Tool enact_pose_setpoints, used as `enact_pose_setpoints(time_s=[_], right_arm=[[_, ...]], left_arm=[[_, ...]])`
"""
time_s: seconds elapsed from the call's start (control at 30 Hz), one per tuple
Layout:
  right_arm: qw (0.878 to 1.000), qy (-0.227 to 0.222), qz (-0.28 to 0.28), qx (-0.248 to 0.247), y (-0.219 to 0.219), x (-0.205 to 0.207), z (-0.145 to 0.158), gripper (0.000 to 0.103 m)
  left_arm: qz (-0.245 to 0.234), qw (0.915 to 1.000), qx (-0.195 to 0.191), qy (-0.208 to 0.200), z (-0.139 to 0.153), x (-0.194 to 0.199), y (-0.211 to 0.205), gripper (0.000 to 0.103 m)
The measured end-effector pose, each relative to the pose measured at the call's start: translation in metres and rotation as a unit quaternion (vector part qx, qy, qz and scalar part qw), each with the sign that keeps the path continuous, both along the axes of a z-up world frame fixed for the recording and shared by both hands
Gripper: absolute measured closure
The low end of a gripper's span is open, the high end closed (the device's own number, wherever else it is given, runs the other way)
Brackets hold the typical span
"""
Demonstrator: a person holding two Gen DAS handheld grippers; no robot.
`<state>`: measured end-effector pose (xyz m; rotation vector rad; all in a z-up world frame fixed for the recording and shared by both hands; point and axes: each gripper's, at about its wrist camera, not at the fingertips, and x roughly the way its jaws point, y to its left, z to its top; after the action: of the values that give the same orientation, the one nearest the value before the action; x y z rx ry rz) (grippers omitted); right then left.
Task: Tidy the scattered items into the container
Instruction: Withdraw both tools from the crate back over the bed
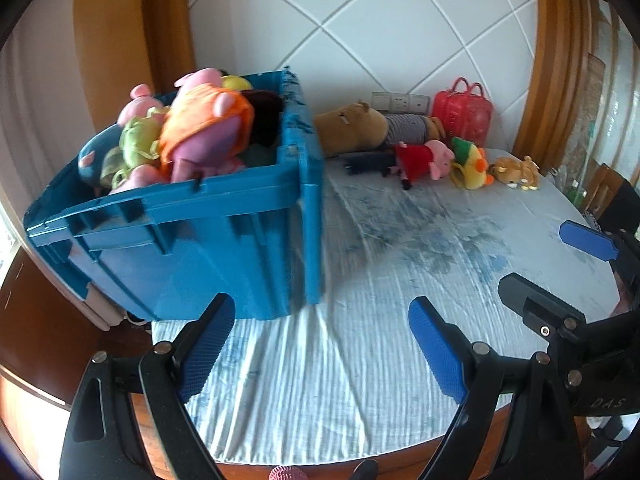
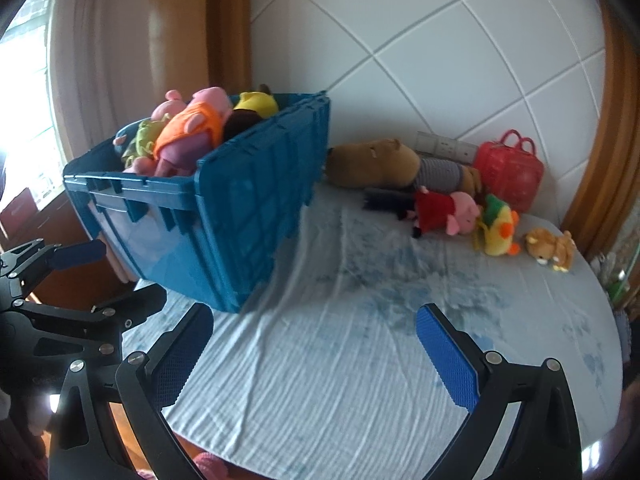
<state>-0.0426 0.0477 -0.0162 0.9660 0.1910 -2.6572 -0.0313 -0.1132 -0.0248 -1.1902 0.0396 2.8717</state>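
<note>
Blue crate [image 1: 208, 232] ahead-left of both empty, wide-open claws, left gripper [image 1: 320, 344] and right gripper [image 2: 316, 352], already brims with plush, while 4 toys beyond them await: capybara [image 1: 352, 128], pig [image 1: 424, 158], yellow duck [image 1: 472, 164], small bear [image 1: 516, 172]

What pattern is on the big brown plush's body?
Grey-and-white stripes on the big brown plush, clearest in the right wrist view.
</note>
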Motion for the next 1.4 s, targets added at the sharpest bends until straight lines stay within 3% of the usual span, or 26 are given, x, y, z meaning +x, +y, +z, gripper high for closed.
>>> enact_pose_setpoints(time_s=[0.4,0.8,1.4], right_arm=[[0.998,-0.009,-0.064,0.001,0.070,0.007,-0.007,0.000],[0.986,-0.029,-0.162,-0.004,0.145,0.027,-0.016,0.000],[0.974,-0.036,-0.222,0.009,0.191,0.015,-0.019,0.000]], left_arm=[[-0.050,0.9987,-0.003,-0.009,-0.007,-0.012,0.064,0.014],[-0.126,0.9915,-0.008,-0.031,-0.019,-0.023,0.127,0.014],[-0.182,0.9830,-0.002,-0.027,-0.020,-0.054,0.180,0.014]])
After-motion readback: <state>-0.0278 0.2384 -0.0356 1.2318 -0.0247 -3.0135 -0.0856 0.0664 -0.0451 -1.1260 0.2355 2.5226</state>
